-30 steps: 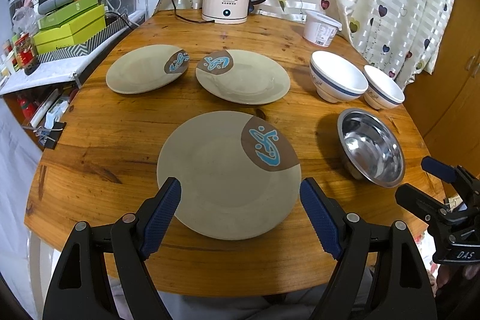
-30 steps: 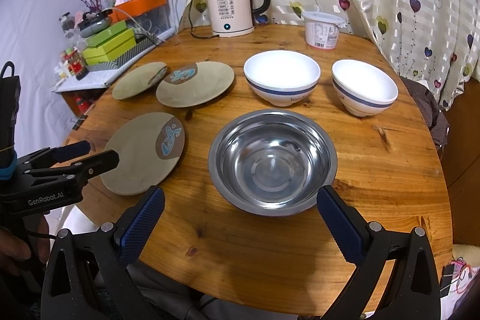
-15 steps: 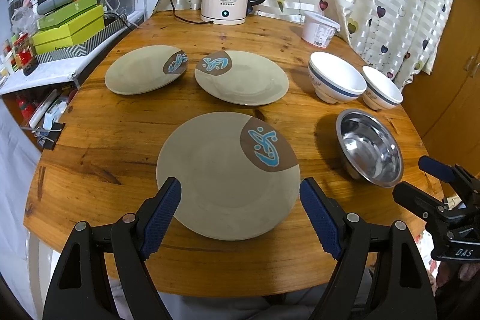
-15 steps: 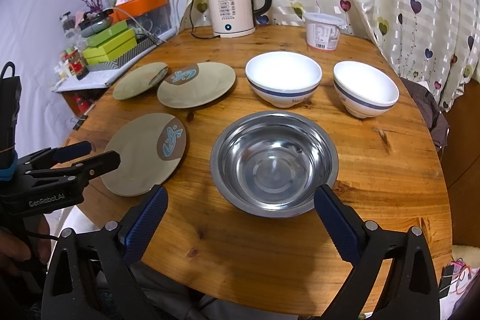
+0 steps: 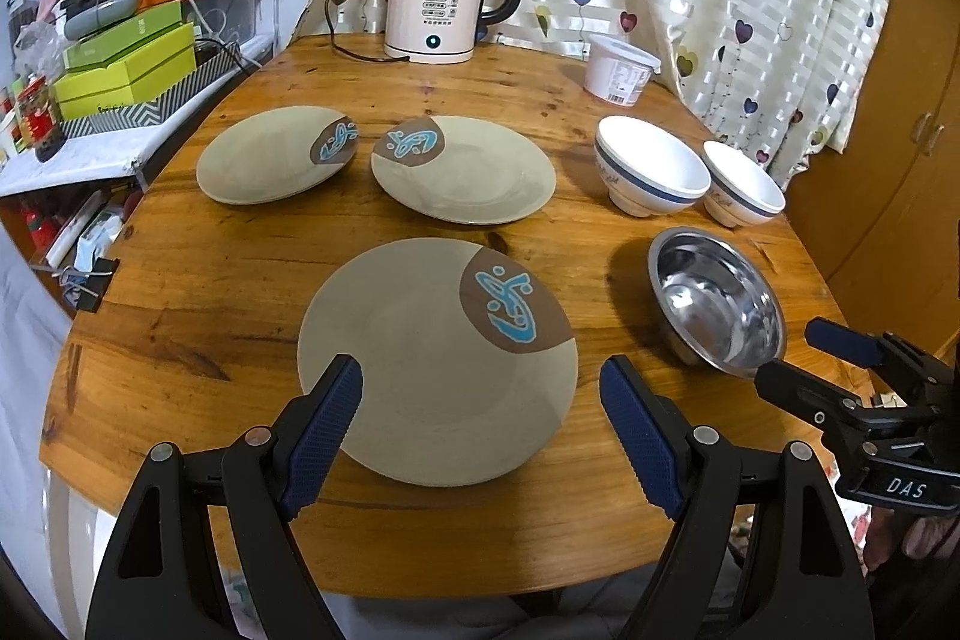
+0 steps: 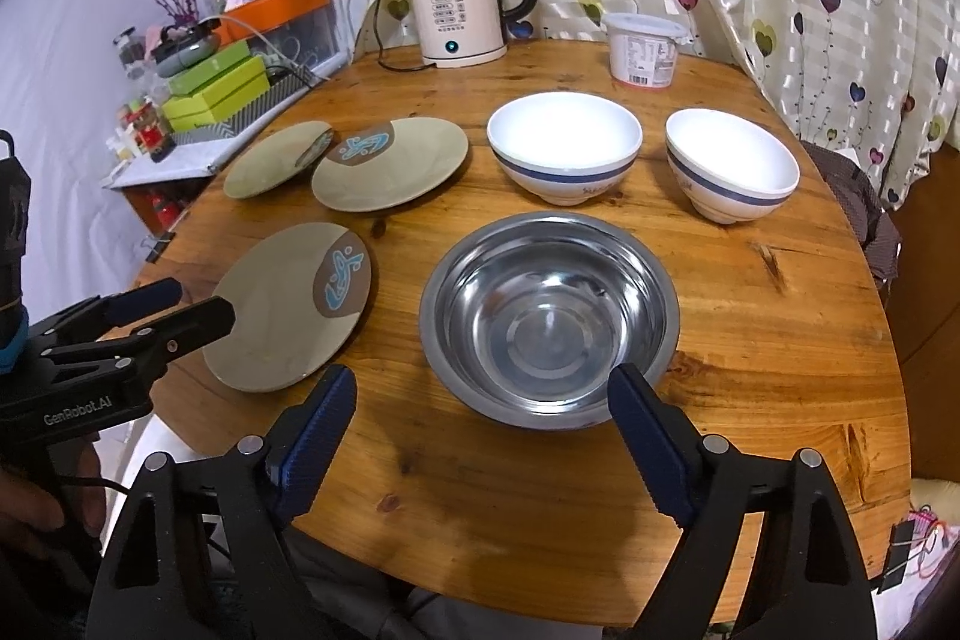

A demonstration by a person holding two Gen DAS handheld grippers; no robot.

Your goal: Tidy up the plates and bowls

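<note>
Hovering wide open, the left gripper (image 5: pixel 480 394) is held over the near plate (image 5: pixel 437 361), nothing gripped. The right gripper (image 6: pixel 483 400) is likewise spread empty at the steel bowl (image 6: pixel 549 319).

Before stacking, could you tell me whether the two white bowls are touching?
Apart: the right wrist view shows bare table between the left white bowl and right white bowl.

"55" on kettle (image 5: pixel 436 10) (gripper (image 6: pixel 114 358): "GenRobot.AI")

The left hand-held gripper (image 5: pixel 480 400) hangs spread wide over the near plate (image 5: pixel 420 364), holding nothing.
</note>
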